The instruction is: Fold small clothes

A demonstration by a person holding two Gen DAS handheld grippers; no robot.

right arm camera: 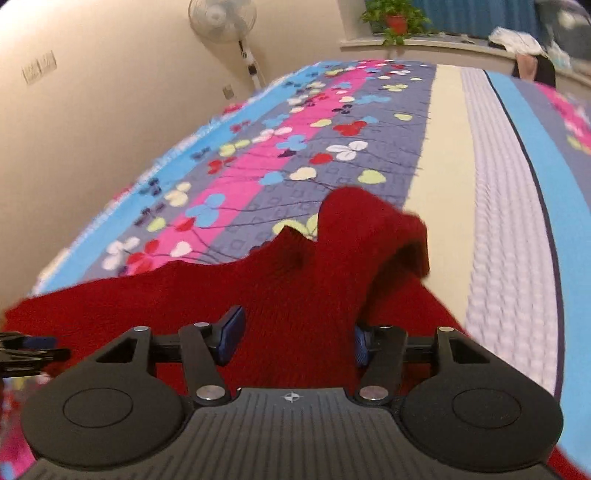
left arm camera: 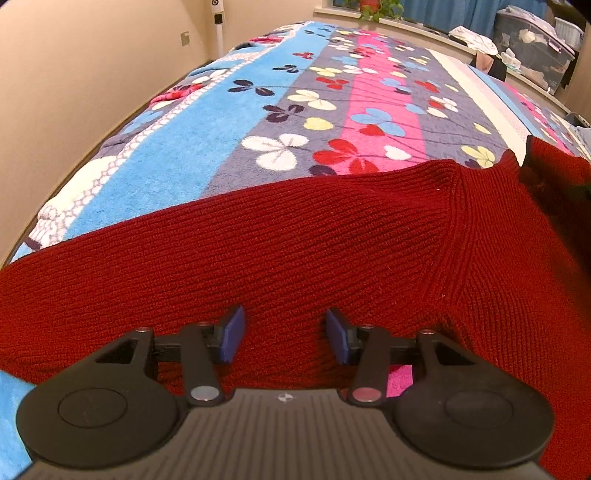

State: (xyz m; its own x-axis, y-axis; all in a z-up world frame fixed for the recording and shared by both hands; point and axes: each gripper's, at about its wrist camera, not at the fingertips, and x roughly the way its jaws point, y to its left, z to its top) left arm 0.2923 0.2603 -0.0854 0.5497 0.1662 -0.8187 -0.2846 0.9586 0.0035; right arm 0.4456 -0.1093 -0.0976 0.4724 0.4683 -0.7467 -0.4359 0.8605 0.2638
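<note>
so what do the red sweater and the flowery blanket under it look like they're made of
Red sweater: a knit, probably wool or acrylic yarn, matte; fine ribbed rows run across it and meet at a diagonal seam. Floral blanket: looks like plush fleece or terry, soft and matte; its short fuzzy pile shows along the stripes. The exact fibre of either cannot be told.

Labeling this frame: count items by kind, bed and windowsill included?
Red knit sweater: 1
Floral blanket: 1
Potted plant: 1
Standing fan: 1
Gripper: 2, left gripper and right gripper, both open over the sweater
Total: 6
</note>
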